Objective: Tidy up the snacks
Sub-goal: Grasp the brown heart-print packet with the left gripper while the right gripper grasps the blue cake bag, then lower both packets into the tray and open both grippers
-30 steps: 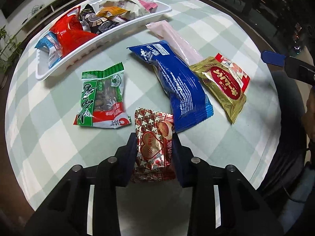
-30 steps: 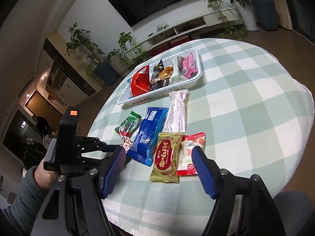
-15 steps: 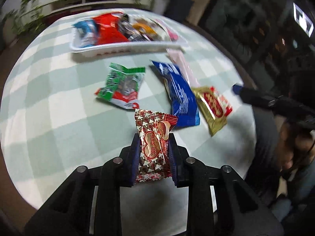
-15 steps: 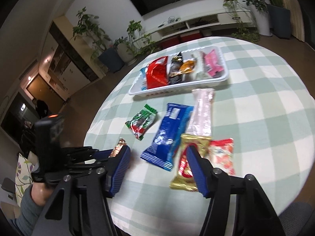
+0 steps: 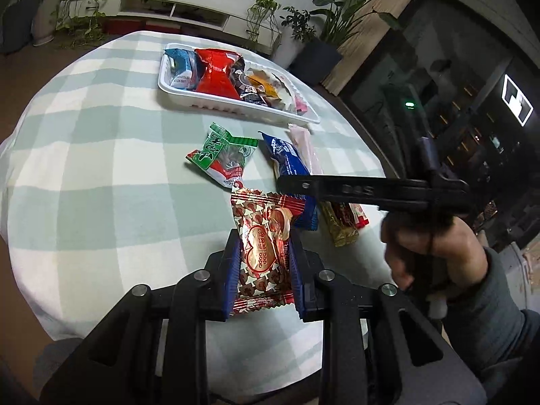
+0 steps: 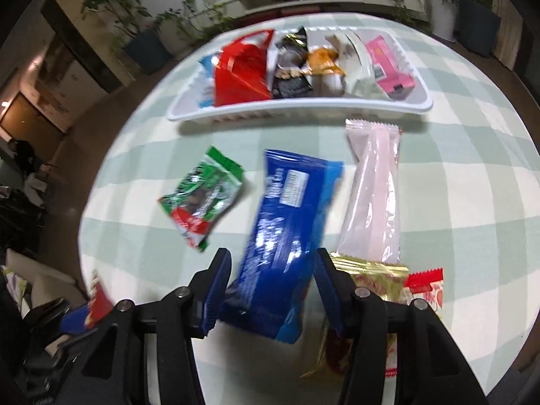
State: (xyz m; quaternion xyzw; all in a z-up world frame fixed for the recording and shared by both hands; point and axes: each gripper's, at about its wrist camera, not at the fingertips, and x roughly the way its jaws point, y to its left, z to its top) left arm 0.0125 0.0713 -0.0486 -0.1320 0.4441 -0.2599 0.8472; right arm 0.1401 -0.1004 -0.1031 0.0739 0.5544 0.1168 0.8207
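My left gripper [image 5: 265,266] is shut on a red-and-white heart snack pack [image 5: 263,253] and holds it above the table's near edge. My right gripper [image 6: 271,287] is open, its fingers on either side of the near end of a long blue snack pack [image 6: 287,229] that lies on the table. A white tray [image 6: 303,113] with several snacks stands at the far side; it also shows in the left wrist view [image 5: 236,108]. The right gripper shows side-on in the left wrist view [image 5: 290,182].
On the checked tablecloth [image 6: 455,175] lie a green pack [image 6: 202,199], a long pink pack [image 6: 374,195], a gold pack [image 6: 371,276] and a small red-and-white pack [image 6: 428,290]. The round table's edge is close in front. Plants and a TV shelf stand behind.
My left gripper has lifted the heart pack off the table and drawn back. My right gripper has moved left and forward, from over the gold pack to around the blue pack.
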